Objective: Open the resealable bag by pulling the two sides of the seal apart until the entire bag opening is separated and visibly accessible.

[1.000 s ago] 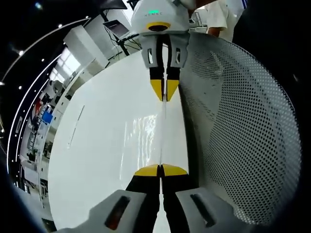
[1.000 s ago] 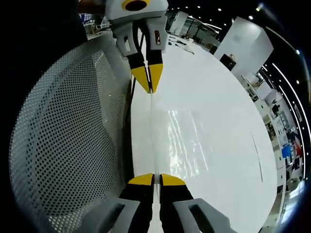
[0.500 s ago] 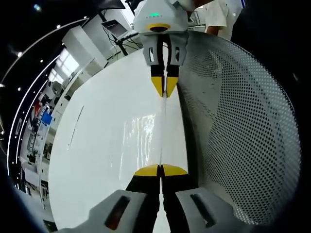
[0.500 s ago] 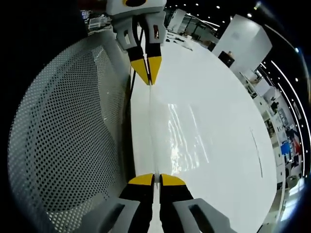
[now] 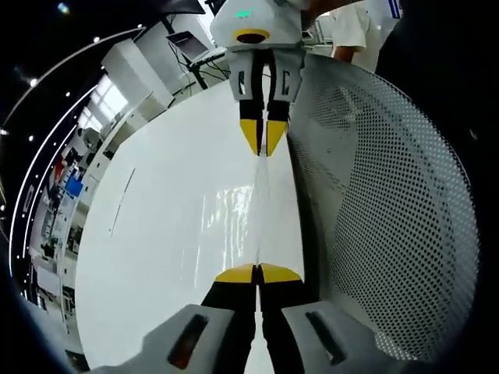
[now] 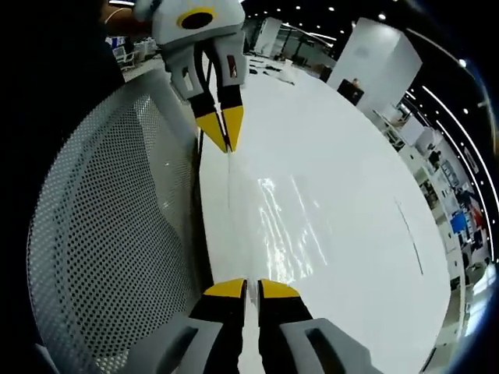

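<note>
A clear resealable bag (image 5: 238,212) hangs stretched between my two grippers, its top edge running as a thin line from one to the other. In the left gripper view my left gripper (image 5: 257,273) is shut on the near end of that edge. My right gripper (image 5: 262,148) faces it, its yellow tips shut on the far end. In the right gripper view my right gripper (image 6: 247,287) pinches the near end, the left gripper (image 6: 224,143) pinches the far end, and the bag (image 6: 277,227) glints to the right of the line. I cannot tell whether the seal has parted.
A white table (image 5: 156,234) lies under the bag and stretches away (image 6: 351,179). A white perforated mesh panel (image 5: 390,202) curves close along one side of the grippers (image 6: 109,226). A person in a white shirt (image 5: 351,27) stands behind the right gripper. Desks and equipment stand far off.
The two grippers have drawn a little farther apart, with the bag edge held taut. In the right gripper view the left gripper has shifted to the left.
</note>
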